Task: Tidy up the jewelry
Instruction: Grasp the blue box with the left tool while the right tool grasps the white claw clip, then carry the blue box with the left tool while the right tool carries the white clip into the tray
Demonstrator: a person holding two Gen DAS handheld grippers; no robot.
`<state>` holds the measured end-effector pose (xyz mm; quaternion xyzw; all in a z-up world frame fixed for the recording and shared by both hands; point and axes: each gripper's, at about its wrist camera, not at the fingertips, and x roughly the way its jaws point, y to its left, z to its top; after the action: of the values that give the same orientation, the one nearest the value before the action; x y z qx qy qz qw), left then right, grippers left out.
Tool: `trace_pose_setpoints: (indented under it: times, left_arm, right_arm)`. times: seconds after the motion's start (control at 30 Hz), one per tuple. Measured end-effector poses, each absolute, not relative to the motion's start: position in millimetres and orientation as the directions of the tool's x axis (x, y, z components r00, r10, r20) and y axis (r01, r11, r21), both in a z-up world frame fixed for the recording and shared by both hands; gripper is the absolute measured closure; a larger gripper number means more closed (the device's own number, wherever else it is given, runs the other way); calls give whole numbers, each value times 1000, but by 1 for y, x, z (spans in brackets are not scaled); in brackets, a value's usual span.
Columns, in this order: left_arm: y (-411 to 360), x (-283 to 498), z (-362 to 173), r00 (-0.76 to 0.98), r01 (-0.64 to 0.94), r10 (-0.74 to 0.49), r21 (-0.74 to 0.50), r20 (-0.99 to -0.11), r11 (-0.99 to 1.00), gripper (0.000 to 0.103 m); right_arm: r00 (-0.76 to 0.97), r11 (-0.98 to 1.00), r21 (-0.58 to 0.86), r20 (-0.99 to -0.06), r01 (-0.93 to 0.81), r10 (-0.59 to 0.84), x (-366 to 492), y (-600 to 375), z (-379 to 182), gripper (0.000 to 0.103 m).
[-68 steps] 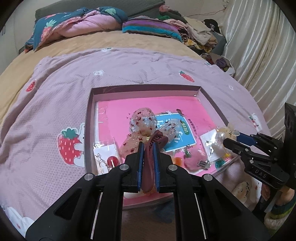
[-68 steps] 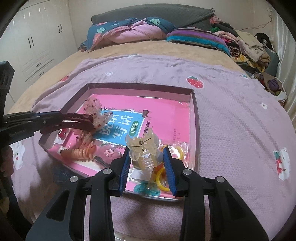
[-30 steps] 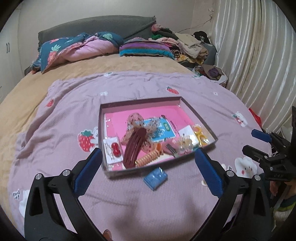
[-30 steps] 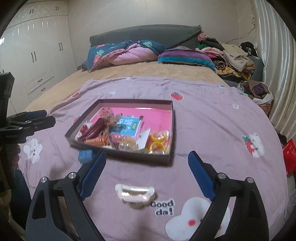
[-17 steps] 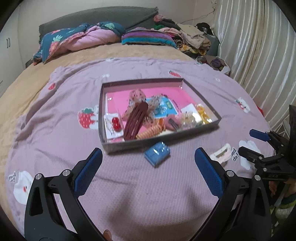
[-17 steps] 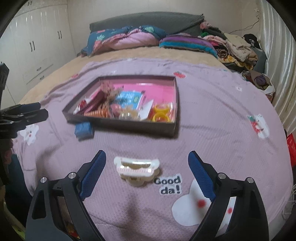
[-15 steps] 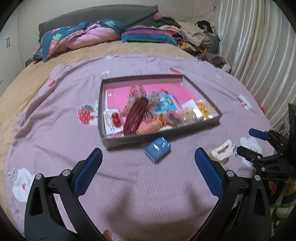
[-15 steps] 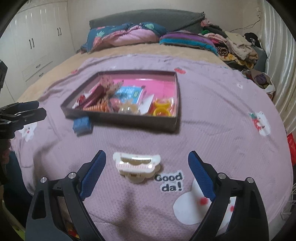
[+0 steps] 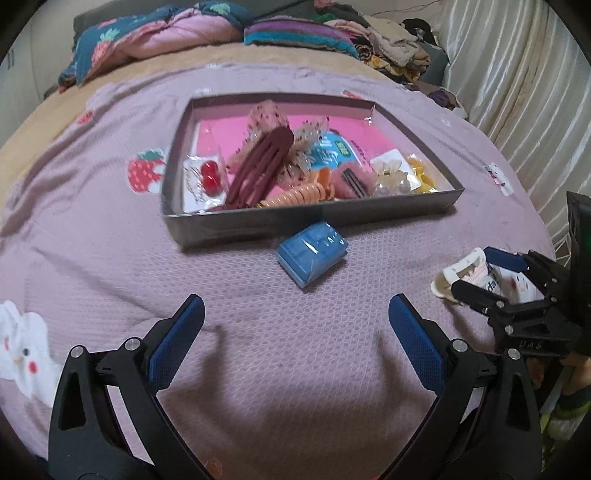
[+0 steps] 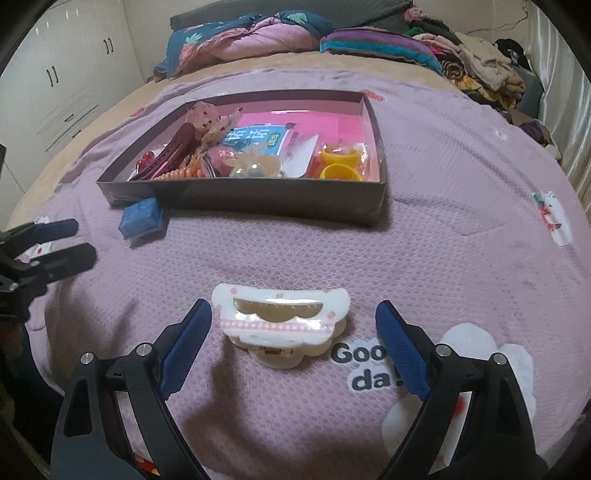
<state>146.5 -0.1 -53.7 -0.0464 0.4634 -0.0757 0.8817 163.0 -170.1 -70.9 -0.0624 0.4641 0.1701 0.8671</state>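
Note:
A shallow grey box (image 9: 306, 218) (image 10: 258, 201) on the purple bedspread holds several hair clips, a dark red clip (image 9: 258, 166), an orange coil tie (image 9: 295, 194) and yellow rings (image 10: 340, 164). A blue wrapped block (image 9: 312, 253) (image 10: 142, 216) lies just in front of the box. My left gripper (image 9: 295, 321) stands wide open a little short of that block. A white claw clip (image 10: 282, 323) (image 9: 460, 267) lies on the spread, and my right gripper (image 10: 293, 325) stands wide open around it, pads clear of it.
Pillows and folded quilts (image 9: 155, 29) lie at the head of the bed, a heap of clothes (image 10: 480, 70) at the far right. Curtains (image 9: 524, 81) hang along the right side, white wardrobes (image 10: 66, 85) stand at the left.
Both grippers let go of their clips into the box, drew back and opened wide. Since then both have sunk toward the bedspread, so the blue block and white clip look nearer.

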Motion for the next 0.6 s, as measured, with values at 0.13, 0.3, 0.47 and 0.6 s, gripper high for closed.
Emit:
trace_pose_setpoints:
  times: [0.13,0.3,0.47,0.6]
  left_arm:
    - [-3,161,-65,541,67,-190,-183,-819,981,10]
    - [-9,179,-75,525,46,-195,-202,-828,978,16]
    - [-16,193,-79,528,28,-169,-182,-832,983,36]
    - [-19,196,-77,533,21,-153,-168,-832,986,57]
  right_arm:
    - [489,922,84,-828,-378,276,166,-169,-74,34]
    - [517,922,51,-816,-384,261,161,-171,-69,34]
    - [540,929,59,-799,-366,263,156,-182,-58,34]
    - [555,927,66,-784,-370,277,152,-185,-48,34]
